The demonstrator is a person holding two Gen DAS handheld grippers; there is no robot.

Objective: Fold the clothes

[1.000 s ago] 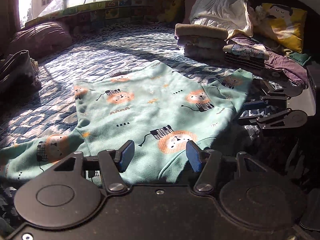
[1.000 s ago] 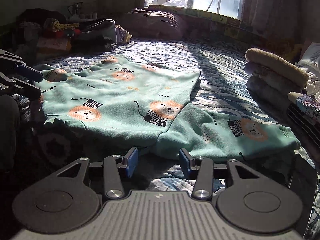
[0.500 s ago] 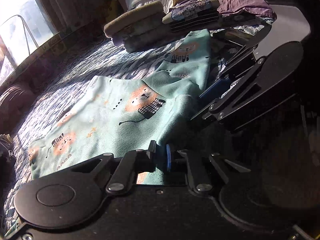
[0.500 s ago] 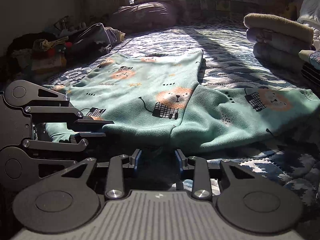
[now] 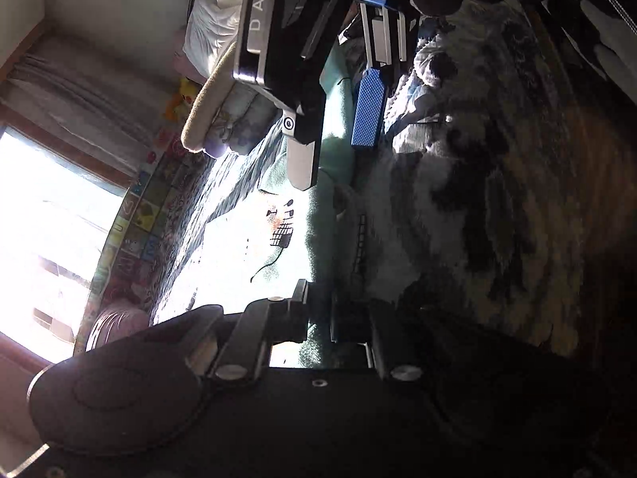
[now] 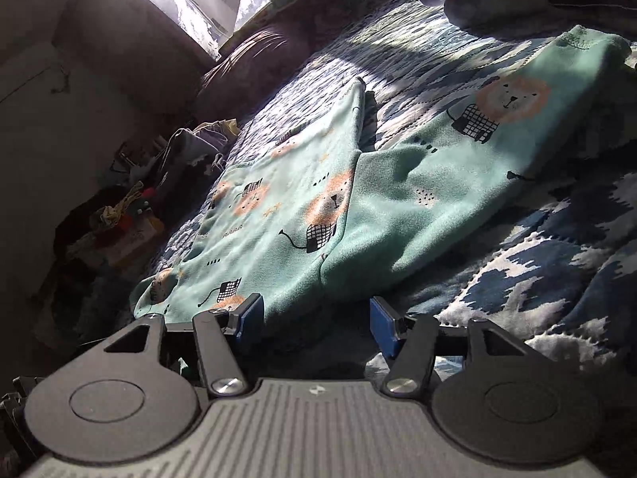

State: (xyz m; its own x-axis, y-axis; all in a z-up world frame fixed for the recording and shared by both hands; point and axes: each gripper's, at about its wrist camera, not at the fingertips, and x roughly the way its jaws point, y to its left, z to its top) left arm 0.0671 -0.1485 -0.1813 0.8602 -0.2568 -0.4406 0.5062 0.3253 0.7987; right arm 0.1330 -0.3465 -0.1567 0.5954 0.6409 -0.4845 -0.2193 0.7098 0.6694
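The left gripper [image 5: 318,324] is pinching the green top's [image 6: 302,215] near edge, while the right gripper [image 6: 316,318] is hovering open just before the shoulder, the sleeve [image 6: 497,119] running off to its right

Both wrist views sit low over the bed (the left rolled sideways), sharing the green top [image 6: 318,215].

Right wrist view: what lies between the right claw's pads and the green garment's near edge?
Nothing but shadowed quilt; the open right claw sits just short of the garment.
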